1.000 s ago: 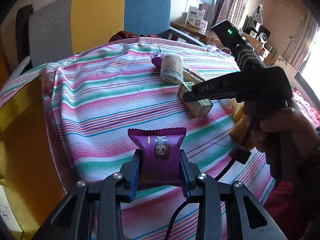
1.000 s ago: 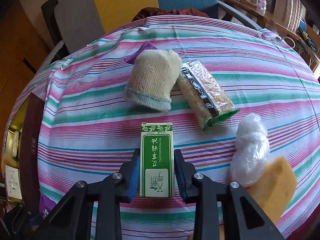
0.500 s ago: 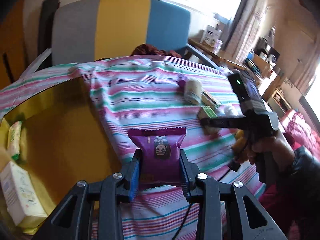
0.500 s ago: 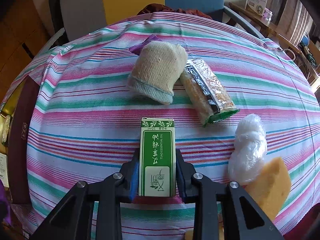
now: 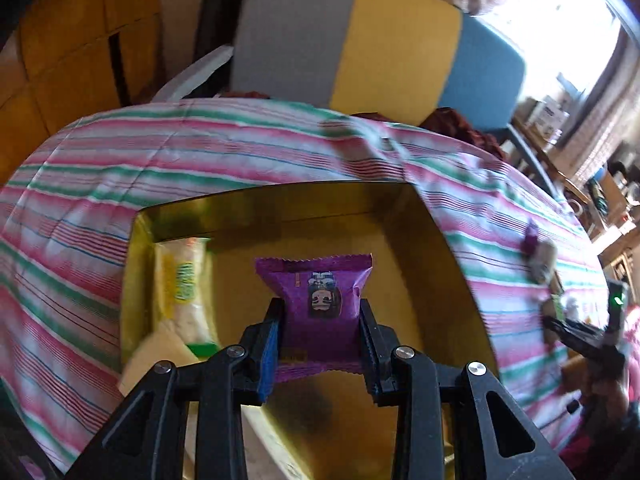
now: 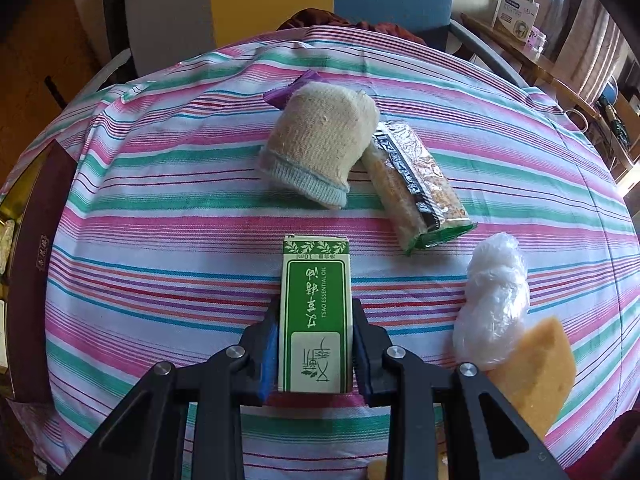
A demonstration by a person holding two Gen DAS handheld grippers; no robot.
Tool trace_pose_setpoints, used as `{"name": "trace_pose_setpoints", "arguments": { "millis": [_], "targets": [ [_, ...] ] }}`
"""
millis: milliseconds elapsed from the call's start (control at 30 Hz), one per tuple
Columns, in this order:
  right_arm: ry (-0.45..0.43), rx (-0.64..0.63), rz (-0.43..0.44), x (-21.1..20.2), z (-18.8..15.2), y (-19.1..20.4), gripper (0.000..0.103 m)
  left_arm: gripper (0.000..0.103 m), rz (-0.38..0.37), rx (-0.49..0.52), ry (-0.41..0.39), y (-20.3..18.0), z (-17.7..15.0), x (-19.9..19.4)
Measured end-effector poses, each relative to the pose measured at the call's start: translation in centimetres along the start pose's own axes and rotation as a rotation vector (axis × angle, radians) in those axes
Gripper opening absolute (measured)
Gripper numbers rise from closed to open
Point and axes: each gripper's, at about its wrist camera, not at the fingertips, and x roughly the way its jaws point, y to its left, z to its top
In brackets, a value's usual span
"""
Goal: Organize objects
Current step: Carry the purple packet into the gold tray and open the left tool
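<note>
My left gripper (image 5: pixel 320 332) is shut on a purple snack packet (image 5: pixel 316 292) and holds it above the open gold box (image 5: pixel 436 240). A yellow-green snack bag (image 5: pixel 182 284) lies inside the box at its left. My right gripper (image 6: pixel 315 344) is shut on a green and white essential oil carton (image 6: pixel 316 312), held just over the striped tablecloth (image 6: pixel 160 216). The right gripper also shows at the far right of the left wrist view (image 5: pixel 580 332).
On the cloth lie a beige knitted sock (image 6: pixel 320 148), a cracker packet (image 6: pixel 416 188), a crumpled clear plastic bag (image 6: pixel 492 304), a yellow sponge (image 6: pixel 536 364) and a purple wrapper (image 6: pixel 292 88). The box's dark red side (image 6: pixel 36 272) is at left. A grey-yellow-blue chair (image 5: pixel 360 40) stands behind.
My left gripper has swung left with the purple packet, from over the cloth to over the gold box. My right gripper with the carton has stayed almost still.
</note>
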Motion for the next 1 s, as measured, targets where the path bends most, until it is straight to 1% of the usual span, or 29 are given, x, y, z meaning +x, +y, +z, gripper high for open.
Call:
{"name": "trace_pose_setpoints", "arguments": {
  "millis": [133,167,233,300,367,433,533,567,600,667,733,800,867,933,1000],
  "targets": [
    [0.001,-0.005,-0.002,0.0,-0.1,0.0,0.03,0.035,0.039,-0.029,0.061,2.1,1.5,2.6],
    [0.002,-0.006,-0.001,0.1,0.0,0.2,0.03,0.035,0.035,-0.027,0.082,2.5,1.8,3.5],
    [0.002,-0.008,0.0,0.0,-0.1,0.1,0.031,0.035,0.065,-0.044,0.103,3.3,2.5,4.8],
    [0.003,-0.011,0.001,0.0,0.0,0.3,0.031,0.035,0.062,-0.049,0.127,3.8,3.1,6.0],
    [0.003,-0.015,0.003,0.1,0.1,0.5,0.031,0.035,0.086,-0.054,0.141,4.3,3.6,7.1],
    [0.003,-0.021,0.002,0.1,0.1,0.7,0.031,0.035,0.086,-0.052,0.161,4.6,4.0,8.3],
    [0.004,-0.024,0.003,0.3,0.2,0.7,0.031,0.036,0.1,-0.079,0.178,5.2,4.3,9.6],
    [0.004,-0.024,0.003,0.3,0.2,0.7,0.031,0.038,0.102,-0.092,0.174,5.4,4.4,9.8],
    [0.004,-0.024,0.003,0.3,0.2,0.7,0.031,0.038,0.111,-0.095,0.162,5.5,4.5,9.8],
    [0.003,-0.026,0.002,0.3,0.2,0.7,0.031,0.038,0.122,-0.077,0.151,5.4,4.6,9.7],
    [0.002,-0.028,0.001,0.3,0.2,0.8,0.031,0.04,0.141,-0.059,0.135,5.2,4.6,9.2],
    [0.002,-0.03,0.0,0.3,0.2,0.8,0.031,0.051,0.139,-0.058,0.113,5.2,4.5,8.4],
    [0.002,-0.03,0.0,0.3,0.2,0.8,0.031,0.056,0.137,-0.053,0.091,5.1,4.3,7.6],
    [0.001,-0.032,-0.001,0.3,0.2,0.8,0.031,0.056,0.154,-0.047,0.074,5.1,4.0,6.6],
    [0.0,-0.035,-0.003,0.4,0.1,0.9,0.031,0.056,0.153,-0.047,0.045,4.9,3.5,5.2]
  ]
}}
